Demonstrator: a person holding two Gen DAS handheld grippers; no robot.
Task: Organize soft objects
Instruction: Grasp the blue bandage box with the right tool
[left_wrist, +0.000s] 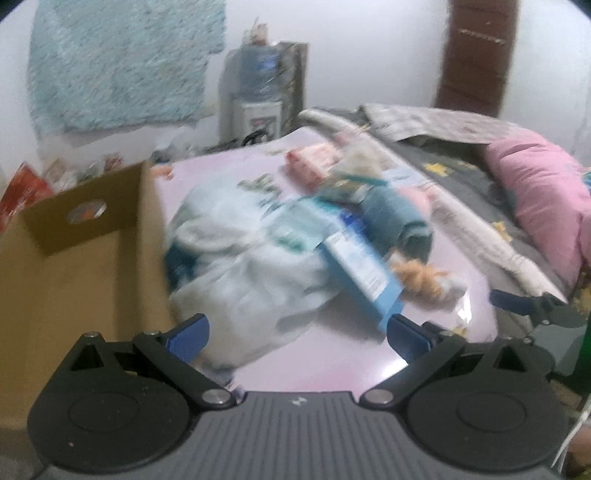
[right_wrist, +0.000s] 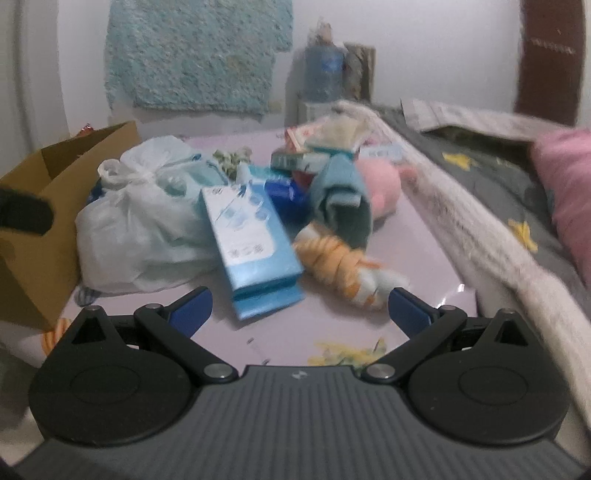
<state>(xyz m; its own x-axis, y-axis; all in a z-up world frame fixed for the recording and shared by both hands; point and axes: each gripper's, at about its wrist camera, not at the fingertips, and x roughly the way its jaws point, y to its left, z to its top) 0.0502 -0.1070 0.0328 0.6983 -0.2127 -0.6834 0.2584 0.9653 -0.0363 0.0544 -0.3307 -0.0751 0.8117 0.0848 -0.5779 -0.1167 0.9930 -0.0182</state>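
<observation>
A pile lies on a pale pink tabletop (right_wrist: 280, 343). A knotted white plastic bag (right_wrist: 144, 225) sits at its left, with a light blue box (right_wrist: 251, 236) leaning against it. An orange-and-white rolled cloth (right_wrist: 343, 266), a teal folded cloth (right_wrist: 343, 195) and a pink plush (right_wrist: 380, 184) lie to the right. My right gripper (right_wrist: 299, 314) is open just short of the blue box. In the blurred left wrist view, my left gripper (left_wrist: 295, 339) is open in front of the white bag (left_wrist: 243, 266) and blue box (left_wrist: 362, 269). Both hold nothing.
An open cardboard box (left_wrist: 85, 266) stands at the table's left edge, also seen in the right wrist view as the cardboard box (right_wrist: 55, 184). A bed with a grey blanket (right_wrist: 480, 177) and pink pillow (left_wrist: 535, 192) borders the right. Small packets (right_wrist: 306, 147) and a water bottle (right_wrist: 321, 74) stand behind.
</observation>
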